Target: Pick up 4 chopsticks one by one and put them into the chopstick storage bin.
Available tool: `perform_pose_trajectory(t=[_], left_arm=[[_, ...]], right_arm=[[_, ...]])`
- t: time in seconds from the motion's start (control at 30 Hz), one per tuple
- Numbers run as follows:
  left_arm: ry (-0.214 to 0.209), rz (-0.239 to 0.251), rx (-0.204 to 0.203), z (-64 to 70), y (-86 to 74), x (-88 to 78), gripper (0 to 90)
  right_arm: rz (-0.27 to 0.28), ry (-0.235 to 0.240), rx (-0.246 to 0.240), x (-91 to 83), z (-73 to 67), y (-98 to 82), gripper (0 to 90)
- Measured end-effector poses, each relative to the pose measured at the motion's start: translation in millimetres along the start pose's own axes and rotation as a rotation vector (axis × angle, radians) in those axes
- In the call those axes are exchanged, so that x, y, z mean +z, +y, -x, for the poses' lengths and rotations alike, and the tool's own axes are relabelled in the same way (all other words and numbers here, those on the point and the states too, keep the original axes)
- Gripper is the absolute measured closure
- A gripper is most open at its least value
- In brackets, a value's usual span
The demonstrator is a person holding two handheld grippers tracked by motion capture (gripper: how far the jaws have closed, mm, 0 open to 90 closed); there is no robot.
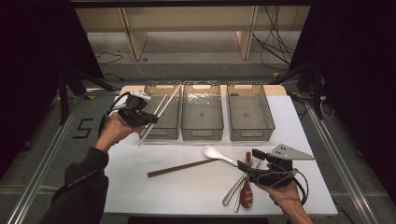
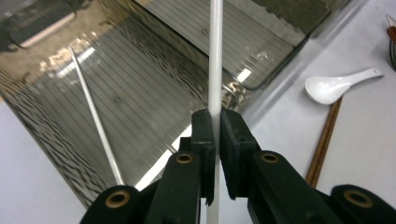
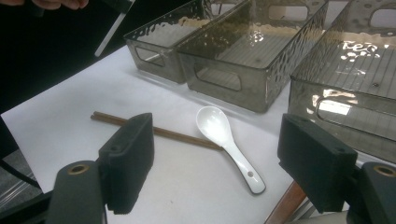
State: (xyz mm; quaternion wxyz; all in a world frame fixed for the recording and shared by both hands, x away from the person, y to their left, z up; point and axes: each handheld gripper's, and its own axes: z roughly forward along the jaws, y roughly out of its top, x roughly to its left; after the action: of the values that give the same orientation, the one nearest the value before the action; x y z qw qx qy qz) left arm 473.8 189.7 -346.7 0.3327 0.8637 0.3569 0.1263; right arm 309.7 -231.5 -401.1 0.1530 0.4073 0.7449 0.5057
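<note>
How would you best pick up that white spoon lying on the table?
Probably by the handle of the white spoon, coming from above with the open right gripper, jaws across it. The handle is slim and lies flat; the bowl is wide and rounded, and brown chopsticks lie close beside it.

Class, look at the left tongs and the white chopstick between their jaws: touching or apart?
Touching. In the left gripper view, the left tongs stand shut on the white chopstick, both black jaws pressing its sides with no gap.

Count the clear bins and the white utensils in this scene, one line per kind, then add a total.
Clear bins: 3
White chopsticks: 2
White soup spoon: 1
Total: 6
</note>
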Motion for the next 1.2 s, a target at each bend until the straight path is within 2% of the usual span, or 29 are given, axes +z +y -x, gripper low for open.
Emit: perform_pose_trajectory(t=[0.3,0.67,0.8,0.93,1.13,1.2], left_arm=[[0.054,0.014,-0.007,-14.4,20.2,-3.2,84.0],[0.115,0.026,-0.012,-27.5,39.4,11.5,83.9],[0.144,0.037,-0.035,-39.4,39.7,18.1,84.0],[0.154,0.057,-0.079,-48.9,36.6,21.6,83.9],[0.170,0.065,-0.110,-55.0,29.0,28.6,83.9],[0.174,0.056,-0.108,-55.0,25.6,32.3,83.9]], right_arm=[[0.000,0.002,0.001,0.1,0.2,-0.1,28.1],[0.001,0.006,0.001,-0.1,0.1,0.0,28.1],[0.001,0.008,0.003,-0.2,0.3,0.0,28.1],[0.000,0.011,0.001,-0.2,-0.1,0.0,28.1],[-0.001,0.012,0.001,-0.2,-0.4,0.0,28.1],[-0.001,0.013,-0.001,-0.1,-0.5,0.0,28.1]])
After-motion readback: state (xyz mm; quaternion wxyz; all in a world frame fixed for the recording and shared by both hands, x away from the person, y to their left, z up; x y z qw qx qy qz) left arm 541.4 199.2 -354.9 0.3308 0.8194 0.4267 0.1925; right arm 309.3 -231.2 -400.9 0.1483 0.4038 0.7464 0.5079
